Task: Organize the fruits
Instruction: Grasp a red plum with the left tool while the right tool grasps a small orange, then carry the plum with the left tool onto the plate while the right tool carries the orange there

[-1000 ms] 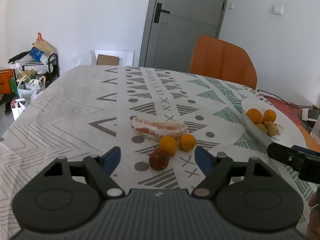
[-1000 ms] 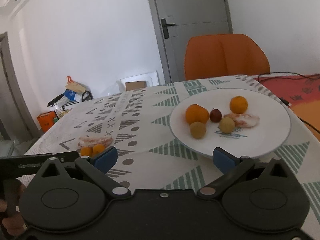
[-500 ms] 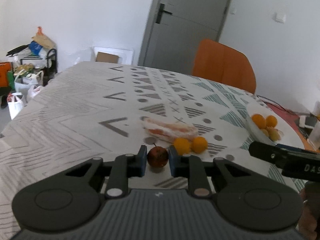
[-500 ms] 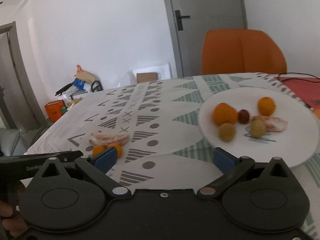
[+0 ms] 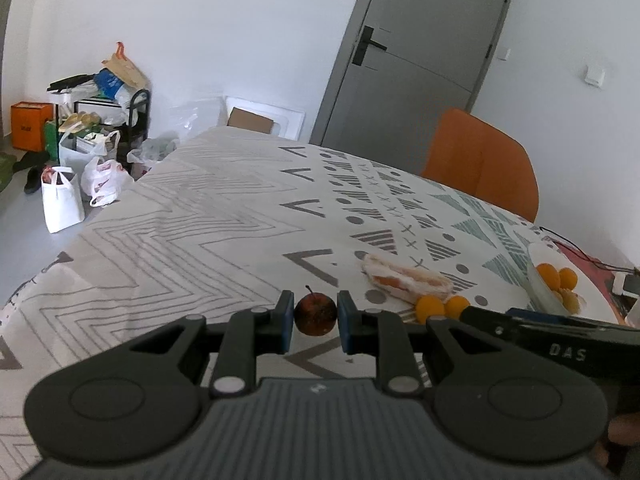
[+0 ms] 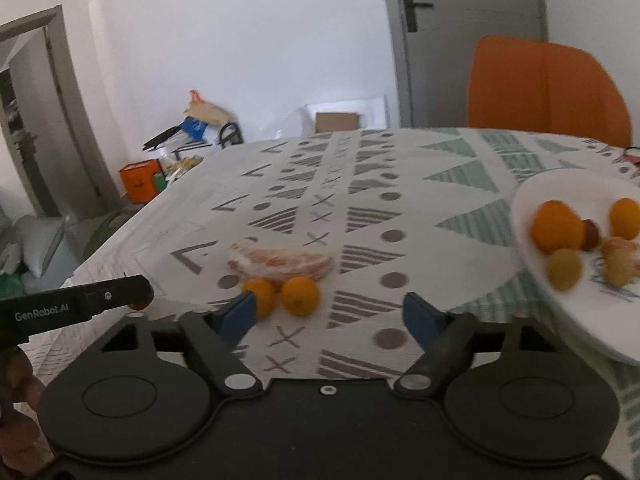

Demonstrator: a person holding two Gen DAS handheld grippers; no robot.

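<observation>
Now my left gripper (image 5: 315,322) is clamped on the small dark red fruit (image 5: 315,315), just left of two oranges (image 6: 298,295) and a peeled segment (image 6: 280,263). My right gripper (image 6: 332,318) hangs wide open beside the plate (image 6: 532,196).

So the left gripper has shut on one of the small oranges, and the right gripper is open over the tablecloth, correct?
Not quite. The left wrist view shows the left gripper shut on the dark red fruit, not an orange; both small oranges lie on the tablecloth beside the peeled citrus piece. The rest holds: in the right wrist view, the right gripper is open over the tablecloth.
</observation>
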